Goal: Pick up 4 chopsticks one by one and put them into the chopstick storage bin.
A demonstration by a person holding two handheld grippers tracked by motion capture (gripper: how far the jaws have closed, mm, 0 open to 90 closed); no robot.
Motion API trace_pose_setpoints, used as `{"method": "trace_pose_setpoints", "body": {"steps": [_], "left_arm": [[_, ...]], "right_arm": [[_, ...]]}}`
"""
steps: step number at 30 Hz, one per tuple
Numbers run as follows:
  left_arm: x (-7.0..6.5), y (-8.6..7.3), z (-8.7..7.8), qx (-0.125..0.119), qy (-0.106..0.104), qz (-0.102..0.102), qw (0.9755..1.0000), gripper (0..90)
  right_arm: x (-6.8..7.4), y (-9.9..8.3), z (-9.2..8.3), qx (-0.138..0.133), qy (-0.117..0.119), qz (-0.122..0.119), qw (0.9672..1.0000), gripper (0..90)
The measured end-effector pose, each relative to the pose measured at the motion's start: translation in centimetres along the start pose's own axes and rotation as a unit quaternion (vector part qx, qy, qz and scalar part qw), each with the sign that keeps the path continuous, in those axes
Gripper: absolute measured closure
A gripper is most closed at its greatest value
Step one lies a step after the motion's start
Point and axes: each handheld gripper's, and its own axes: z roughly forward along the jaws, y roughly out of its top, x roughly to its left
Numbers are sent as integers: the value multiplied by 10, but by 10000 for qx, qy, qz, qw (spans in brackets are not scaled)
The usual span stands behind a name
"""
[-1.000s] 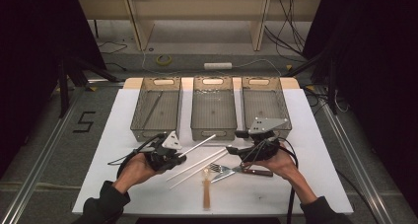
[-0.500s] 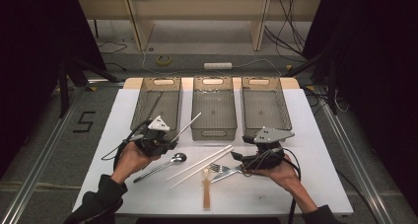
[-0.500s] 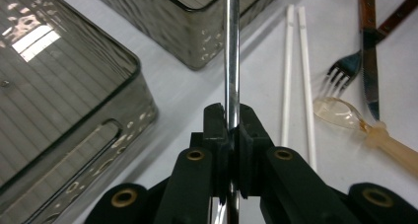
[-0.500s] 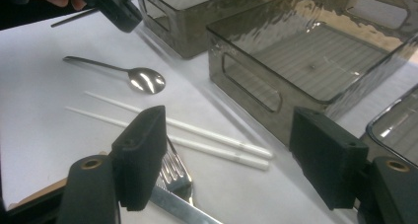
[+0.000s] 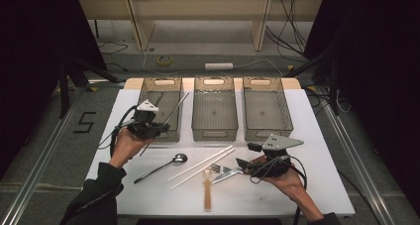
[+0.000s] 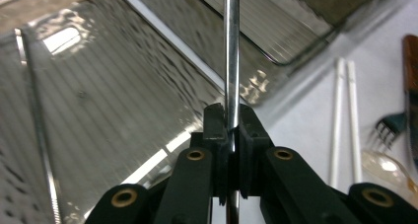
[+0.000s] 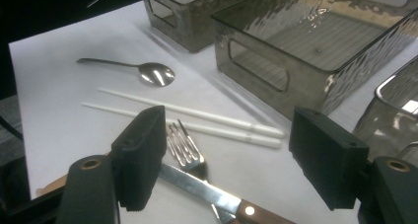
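The white surface carries three bins. My left fingers clamp a metal chopstick over the far-left bin: next, release inside. My right fingers stand apart over the near fork, ready to close.

Thin metal rod, clamped, slanting above the left bin
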Motion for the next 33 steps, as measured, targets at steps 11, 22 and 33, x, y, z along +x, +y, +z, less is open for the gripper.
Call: {"method": "trace_pose_setpoints", "body": {"steps": [11, 22, 33], "left_arm": [[28, 28, -4, -323, 321, -284, 9986, 848], [47, 44, 8, -412, 573, -411, 9967, 847], [65, 45, 34, -389, 884, -468, 9942, 846]], "right_arm": [[10, -3, -1, 32, 43, -62, 10000, 292], [15, -4, -1, 36, 107, -98, 9999, 279], [18, -5, 1, 68, 252, -98, 9996, 279]]}}
